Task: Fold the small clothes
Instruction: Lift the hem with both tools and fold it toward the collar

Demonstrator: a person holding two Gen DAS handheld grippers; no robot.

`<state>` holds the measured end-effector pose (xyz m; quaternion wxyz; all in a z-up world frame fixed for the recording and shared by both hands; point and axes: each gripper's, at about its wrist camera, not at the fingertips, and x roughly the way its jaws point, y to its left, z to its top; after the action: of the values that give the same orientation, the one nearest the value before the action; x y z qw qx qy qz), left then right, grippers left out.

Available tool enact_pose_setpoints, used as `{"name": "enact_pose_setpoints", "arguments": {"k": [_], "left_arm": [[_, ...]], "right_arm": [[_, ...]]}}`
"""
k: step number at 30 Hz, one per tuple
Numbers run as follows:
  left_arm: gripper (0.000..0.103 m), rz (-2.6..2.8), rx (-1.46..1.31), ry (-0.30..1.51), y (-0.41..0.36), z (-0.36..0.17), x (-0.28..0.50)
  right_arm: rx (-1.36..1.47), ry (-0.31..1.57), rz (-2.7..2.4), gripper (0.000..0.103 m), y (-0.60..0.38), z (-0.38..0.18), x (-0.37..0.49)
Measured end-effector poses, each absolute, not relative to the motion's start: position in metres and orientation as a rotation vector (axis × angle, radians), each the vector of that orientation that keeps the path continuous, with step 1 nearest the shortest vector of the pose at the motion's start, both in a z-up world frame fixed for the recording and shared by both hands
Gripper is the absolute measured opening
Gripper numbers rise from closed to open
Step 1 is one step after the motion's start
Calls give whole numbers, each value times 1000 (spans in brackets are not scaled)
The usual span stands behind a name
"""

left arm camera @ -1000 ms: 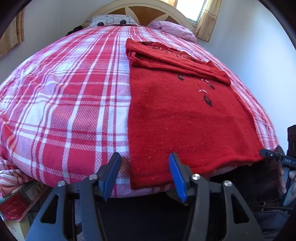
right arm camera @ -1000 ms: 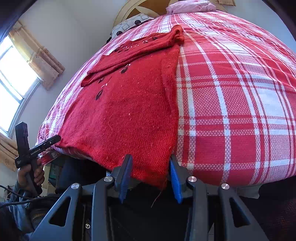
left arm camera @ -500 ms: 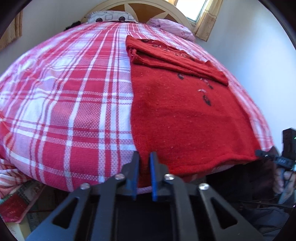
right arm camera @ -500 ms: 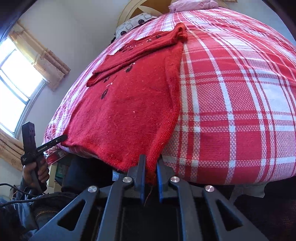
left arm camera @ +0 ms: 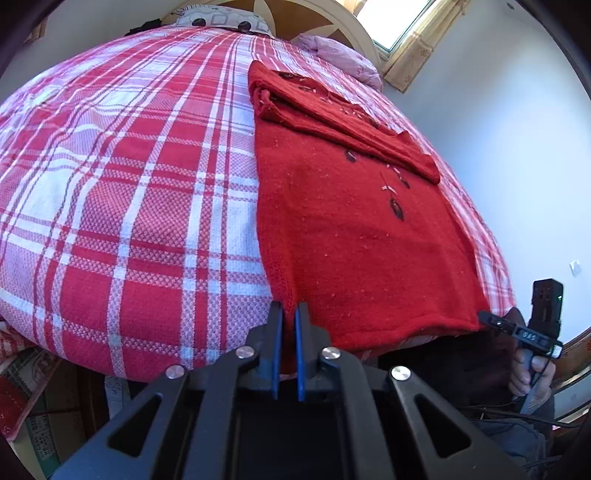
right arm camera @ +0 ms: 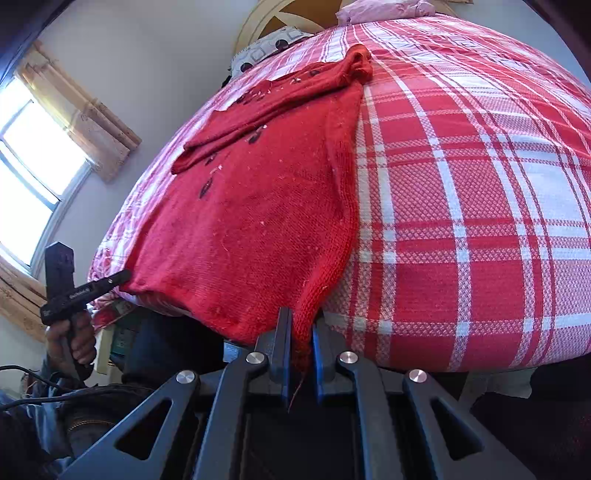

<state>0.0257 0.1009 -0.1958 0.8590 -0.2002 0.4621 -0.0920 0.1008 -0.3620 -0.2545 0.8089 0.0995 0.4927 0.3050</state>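
A red knitted sweater point(left arm camera: 351, 229) lies flat on the red-and-white plaid bedspread point(left arm camera: 129, 184), with its sleeves folded across the chest near the neck. My left gripper point(left arm camera: 290, 314) is shut on the hem's near left corner, at the bed's edge. In the right wrist view the same sweater point(right arm camera: 251, 221) slopes down to my right gripper point(right arm camera: 301, 317), which is shut on the hem's right corner, the knit bunched between the blue pads. Each view shows the other gripper pinching the far hem corner: the right gripper point(left arm camera: 487, 317) and the left gripper point(right arm camera: 122, 275).
Pillows point(left arm camera: 221, 22) and a pink bundle point(left arm camera: 340, 55) sit by the curved headboard point(right arm camera: 280, 14). A curtained window point(right arm camera: 33, 162) is on the wall beside the bed. A hand point(right arm camera: 74, 339) and cables show below the bed edge, with boxes point(left arm camera: 33, 406) on the floor.
Both grippers went from open around the hem corners to shut on them. The left one moved in closer to the bed edge, and the hem corners now bunch between the pads.
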Motion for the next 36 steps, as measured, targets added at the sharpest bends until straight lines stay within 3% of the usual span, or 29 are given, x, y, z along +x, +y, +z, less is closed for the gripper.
{"name": "enact_pose_setpoints", "arguments": {"k": [19, 36], "left_arm": [[3, -297, -478, 773, 111, -144, 34], [3, -282, -475, 656, 131, -86, 124]], "right_arm": [[380, 798, 768, 7, -380, -180, 110], [384, 727, 747, 7, -361, -128, 202]]}}
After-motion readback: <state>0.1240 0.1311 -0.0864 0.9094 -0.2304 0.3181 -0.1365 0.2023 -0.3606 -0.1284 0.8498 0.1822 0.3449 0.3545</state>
